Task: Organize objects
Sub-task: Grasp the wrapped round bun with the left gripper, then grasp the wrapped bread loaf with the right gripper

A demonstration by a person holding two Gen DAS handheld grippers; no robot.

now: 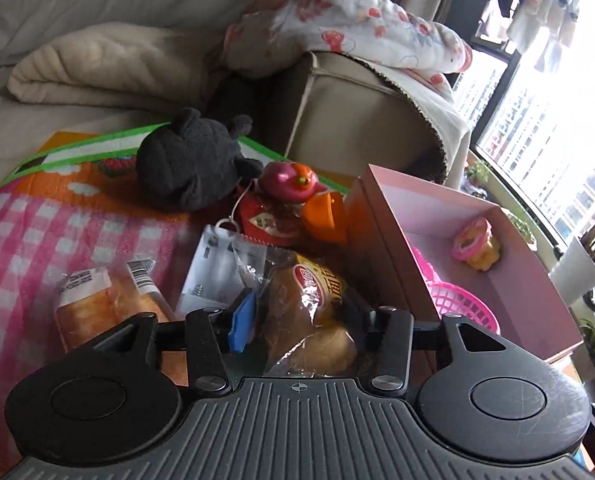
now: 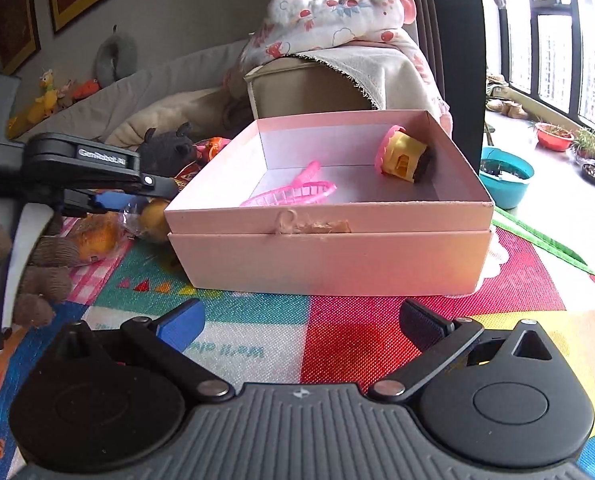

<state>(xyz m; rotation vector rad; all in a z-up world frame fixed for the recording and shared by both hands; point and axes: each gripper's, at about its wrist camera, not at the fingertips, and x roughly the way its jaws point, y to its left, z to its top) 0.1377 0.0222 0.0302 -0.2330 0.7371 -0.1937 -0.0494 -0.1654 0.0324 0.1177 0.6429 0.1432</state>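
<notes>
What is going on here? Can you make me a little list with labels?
left tongs: shut on the wrapped bread
right tongs: open, holding nothing
pink box: open, on the colourful mat
in the box: pink basket, yellow toy
still outside: grey plush, second bread pack

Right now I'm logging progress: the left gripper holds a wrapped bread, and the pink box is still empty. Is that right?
Not quite. The left gripper does hold the wrapped bread, but the pink box is not empty: the right wrist view shows a pink basket and a yellow toy inside it.
</notes>
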